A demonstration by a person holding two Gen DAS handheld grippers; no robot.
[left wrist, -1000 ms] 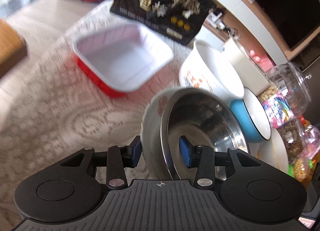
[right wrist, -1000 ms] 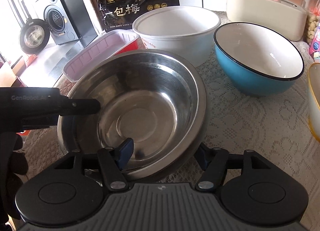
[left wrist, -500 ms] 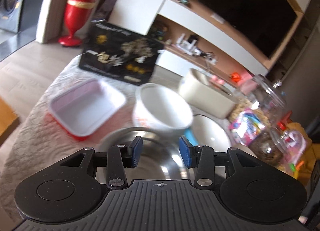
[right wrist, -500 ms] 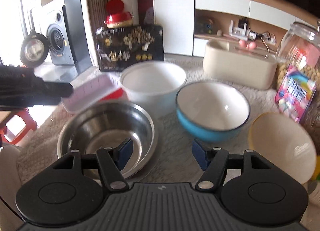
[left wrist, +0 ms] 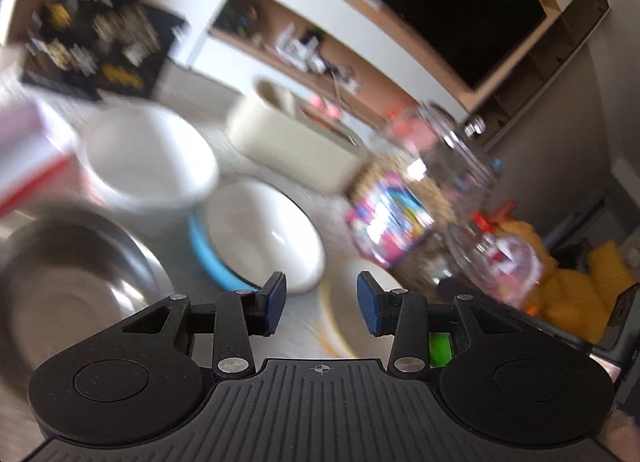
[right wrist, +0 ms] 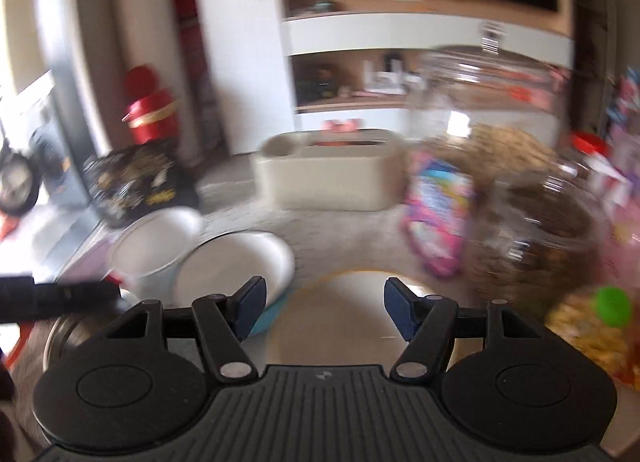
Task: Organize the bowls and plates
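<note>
Both views heavily motion-blurred, no writing readable: the black box point(left wrist: 96, 41) shows only smeared gold and white print, the pink packet point(left wrist: 386, 217) just rainbow colours, no brand legible. Left gripper point(left wrist: 321, 304) has its blue pads apart with nothing between them, angled down over the table point(left wrist: 296, 336); behind the gap sits the edge of a yellow-rimmed plate point(left wrist: 340, 326), mostly hidden by the gripper body. Steel bowl point(left wrist: 60, 294) at lower left, cut by the frame edge; white bowl point(left wrist: 148, 159) behind it, blue bowl point(left wrist: 260, 238) with white inside just right of that, the two close, contact unclear. Red-sided tray point(left wrist: 20, 165) only partly in frame at the left. Cream box point(left wrist: 296, 149) further back, glass jars point(left wrist: 452, 165) at the right too smeared to tell the contents. Right gripper point(right wrist: 324, 308) also has its pads wide apart and empty, tilted down above the yellow-rimmed plate, whose near half is covered by the gripper. In that view a dark bar, probably the left gripper, pokes in from the left edge over the steel bowl's rim. Blue and white bowls sit left of centre, blurred.
</note>
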